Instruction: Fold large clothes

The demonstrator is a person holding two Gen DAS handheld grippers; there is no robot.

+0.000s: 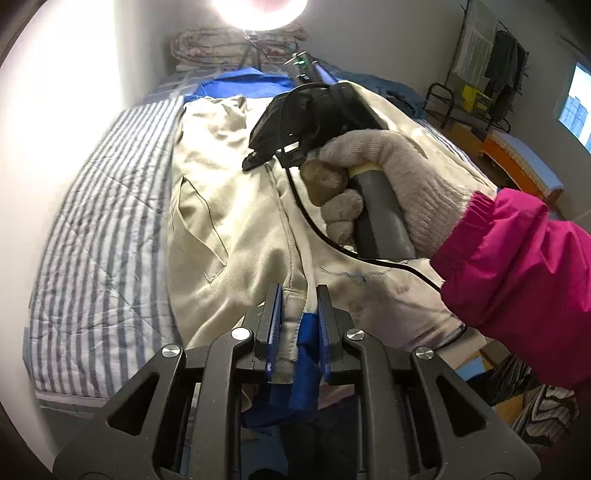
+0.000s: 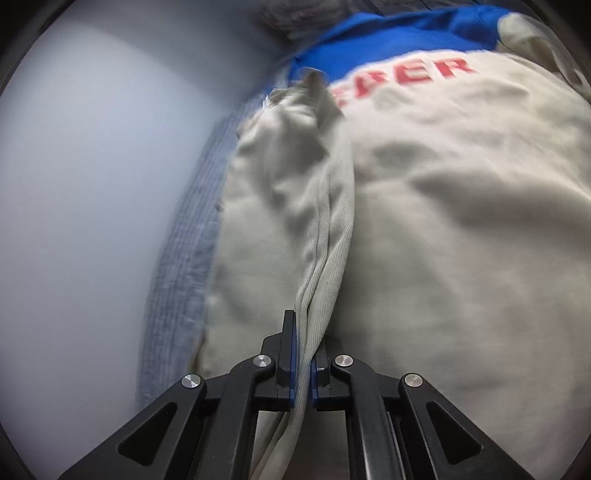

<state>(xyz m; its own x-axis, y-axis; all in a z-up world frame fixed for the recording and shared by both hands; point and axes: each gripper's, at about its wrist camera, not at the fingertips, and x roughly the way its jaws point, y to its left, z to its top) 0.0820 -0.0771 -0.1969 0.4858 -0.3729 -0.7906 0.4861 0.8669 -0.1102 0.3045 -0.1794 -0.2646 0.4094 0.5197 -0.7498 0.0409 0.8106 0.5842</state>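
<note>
A large beige jacket [image 1: 229,192] with a blue yoke and red lettering lies spread on a bed. My left gripper [image 1: 298,317] is shut on the jacket's hem, beige cloth and blue lining pinched between its pads. My right gripper [image 2: 304,354] is shut on a folded beige edge of the jacket [image 2: 443,221]. In the left wrist view the right gripper [image 1: 314,125] is held by a gloved hand [image 1: 388,192] above the jacket's middle; its fingertips are hidden there.
The bed has a blue and white striped cover [image 1: 103,221] beside a white wall [image 2: 92,184]. Folded quilts [image 1: 229,44] lie at the bed's head. A rack with hanging clothes [image 1: 487,74] stands at the far right. A bright lamp [image 1: 258,11] glares overhead.
</note>
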